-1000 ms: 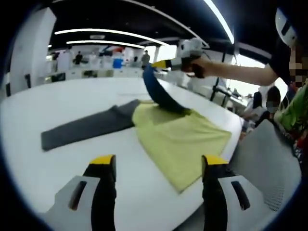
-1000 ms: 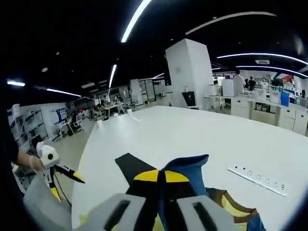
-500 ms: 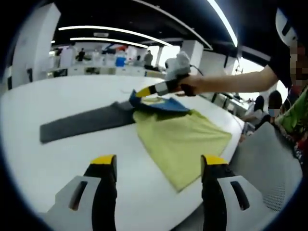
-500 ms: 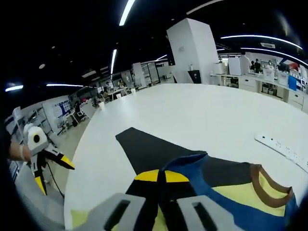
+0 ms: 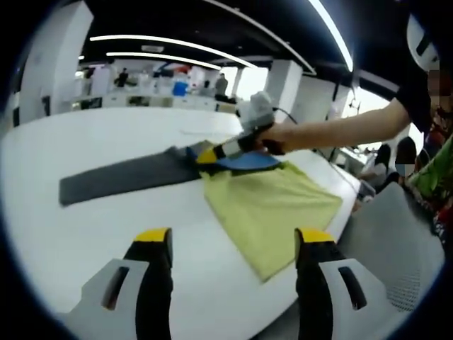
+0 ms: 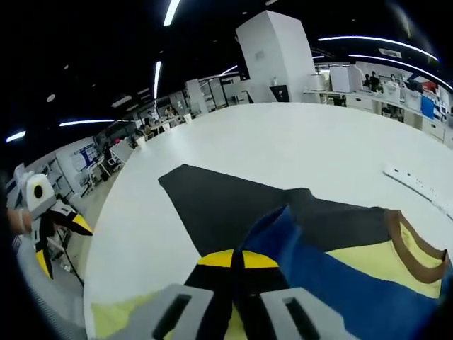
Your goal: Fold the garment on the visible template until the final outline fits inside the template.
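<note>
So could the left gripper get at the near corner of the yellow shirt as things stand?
Probably yes: the left gripper is open, and only bare white table lies between it and the yellow shirt; the right gripper works the far side.

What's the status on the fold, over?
Right gripper shut on blue sleeve, low over the yellow shirt. Left gripper open, idle. Dark template unobstructed.

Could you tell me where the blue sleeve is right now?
In the right gripper view, the blue sleeve is pinched in the right tongs, low over the yellow garment beside the dark template.
</note>
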